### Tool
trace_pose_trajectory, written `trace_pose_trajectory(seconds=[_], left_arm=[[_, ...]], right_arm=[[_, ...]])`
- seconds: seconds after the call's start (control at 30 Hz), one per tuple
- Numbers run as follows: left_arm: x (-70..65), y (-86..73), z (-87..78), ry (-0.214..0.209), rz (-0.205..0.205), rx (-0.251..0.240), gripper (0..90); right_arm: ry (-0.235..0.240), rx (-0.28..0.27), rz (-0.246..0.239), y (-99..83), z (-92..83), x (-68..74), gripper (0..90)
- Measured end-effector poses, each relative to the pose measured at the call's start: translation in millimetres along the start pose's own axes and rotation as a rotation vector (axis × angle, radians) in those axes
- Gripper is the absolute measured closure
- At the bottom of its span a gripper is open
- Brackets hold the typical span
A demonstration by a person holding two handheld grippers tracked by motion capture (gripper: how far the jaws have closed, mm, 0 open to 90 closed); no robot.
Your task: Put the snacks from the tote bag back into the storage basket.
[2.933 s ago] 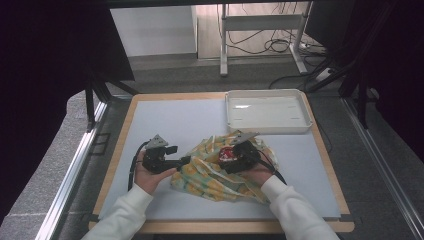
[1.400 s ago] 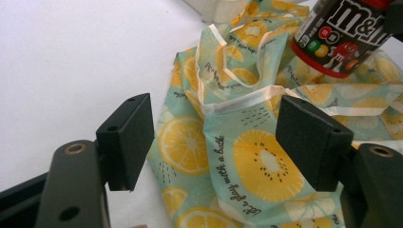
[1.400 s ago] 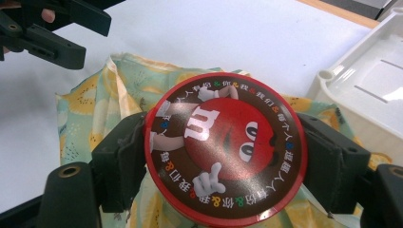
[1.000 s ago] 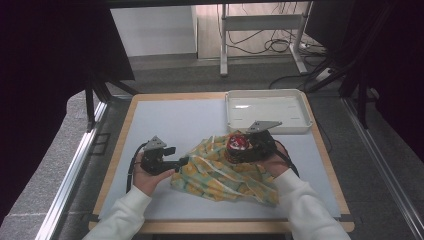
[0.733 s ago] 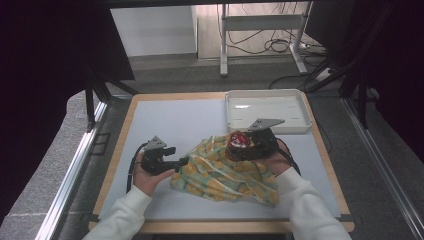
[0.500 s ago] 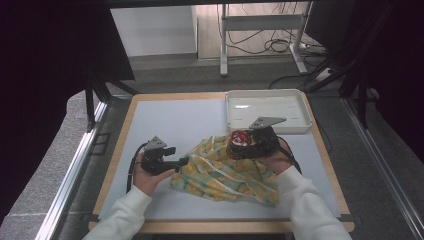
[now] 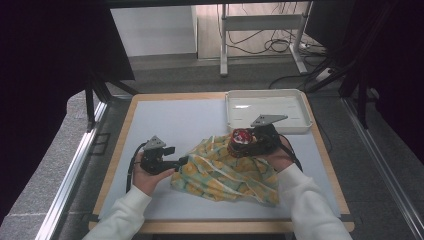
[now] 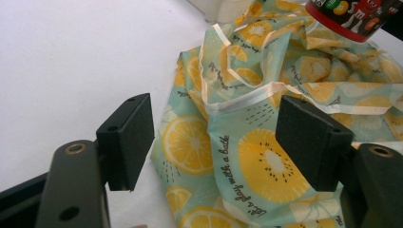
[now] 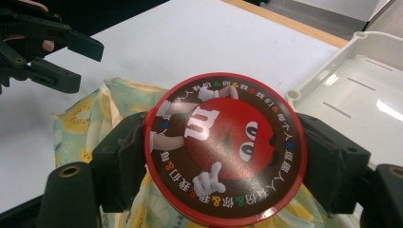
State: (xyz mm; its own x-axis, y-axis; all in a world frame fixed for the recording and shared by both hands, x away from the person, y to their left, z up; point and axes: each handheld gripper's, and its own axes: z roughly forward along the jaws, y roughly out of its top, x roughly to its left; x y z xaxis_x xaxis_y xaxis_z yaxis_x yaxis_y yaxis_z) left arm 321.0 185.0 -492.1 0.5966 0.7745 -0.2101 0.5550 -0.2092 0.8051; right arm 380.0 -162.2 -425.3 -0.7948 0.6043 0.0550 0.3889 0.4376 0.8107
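A round red and brown candy tin (image 7: 242, 135) (image 9: 225, 147) is lifted a little above a lemon-print drawstring bag (image 7: 225, 172) (image 9: 90, 118). My right gripper (image 7: 241, 141) (image 9: 223, 164) is shut on the tin, one pad pressed on each side of its rim. The bag lies crumpled on the white mat, its ribboned mouth (image 8: 247, 95) turned toward the tin (image 8: 351, 19). At the bag's left edge my left gripper (image 7: 182, 161) (image 8: 216, 137) stands open, level with the mat. The cloth (image 8: 266, 161) lies just beyond its pads, untouched.
A white plastic tray (image 7: 285, 105) (image 9: 351, 90) stands at the far right of the mat, just behind the right hand. The white mat (image 7: 170, 120) covers a wooden board. Dark frames and cables stand beyond the table.
My right gripper has lifted the tin off the bag and carried it slightly toward the tray; in the last second it hardly moved. The left gripper has stayed put.
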Motion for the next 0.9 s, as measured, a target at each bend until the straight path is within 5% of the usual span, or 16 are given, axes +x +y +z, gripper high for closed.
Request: trace_pose_trajectory(seconds=[0.9], left_arm=[[0.3,0.8,2.5,-0.008,-0.004,0.006,29.4]], right_arm=[[-0.032,-0.019,0.012,17.5,-2.4,-17.0,24.1]])
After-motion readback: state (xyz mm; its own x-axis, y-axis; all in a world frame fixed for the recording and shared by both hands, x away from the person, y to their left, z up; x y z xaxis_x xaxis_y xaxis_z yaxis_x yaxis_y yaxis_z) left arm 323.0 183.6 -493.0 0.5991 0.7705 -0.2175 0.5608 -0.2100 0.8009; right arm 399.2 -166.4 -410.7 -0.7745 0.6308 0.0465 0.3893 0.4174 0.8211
